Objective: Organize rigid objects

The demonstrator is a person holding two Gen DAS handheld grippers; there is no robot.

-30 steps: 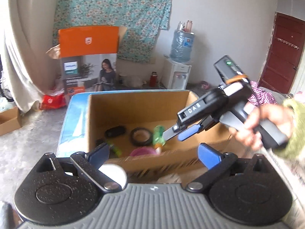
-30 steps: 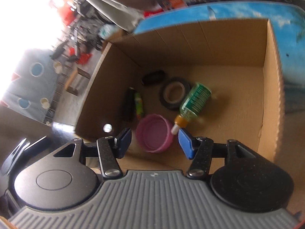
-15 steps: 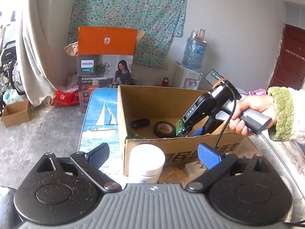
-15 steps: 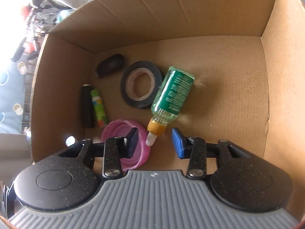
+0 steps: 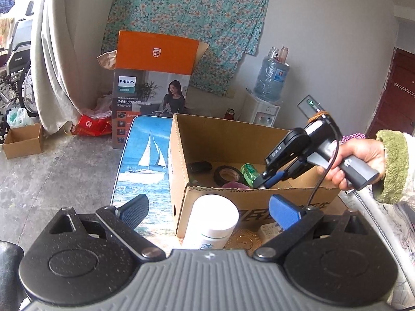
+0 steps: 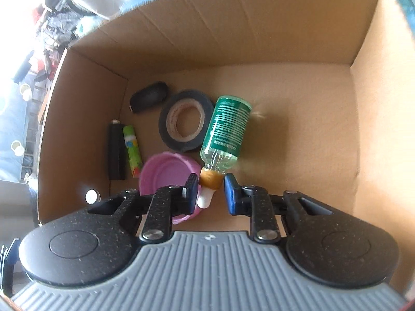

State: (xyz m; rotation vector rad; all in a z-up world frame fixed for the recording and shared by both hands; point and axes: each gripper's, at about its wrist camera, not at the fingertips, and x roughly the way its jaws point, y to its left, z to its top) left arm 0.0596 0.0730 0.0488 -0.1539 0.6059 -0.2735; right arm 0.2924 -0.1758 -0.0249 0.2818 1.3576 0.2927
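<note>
Since a second ago the right gripper (image 6: 210, 190) has dropped deep into the box (image 6: 246, 33), and its fingers now bracket the bottle (image 6: 225, 132)'s neck without quite clamping; a gap shows on the right side, so I'd call it open, closing in.

From the left wrist, the left gripper (image 5: 207, 208) hangs wide open outside the box (image 5: 233, 140), pulled back from where it was. A white jar (image 5: 212, 223) stands just in front of it, beside a gold lid (image 5: 243, 241), both against the box's near wall. The right gripper (image 5: 262, 181) reaches down over the rim.

From the right wrist, the bottle lies on its side on the box floor, cap toward the gripper, touching the tape roll (image 6: 185, 120). It looks like thin clear plastic, part full: light, smooth, likely to roll or squirt out. The ribbed orange collar seems the safest hold. Also inside: a pink lid (image 6: 166, 171), a black case (image 6: 149, 97), a black tube (image 6: 116, 153) and a green tube (image 6: 132, 150).
</note>
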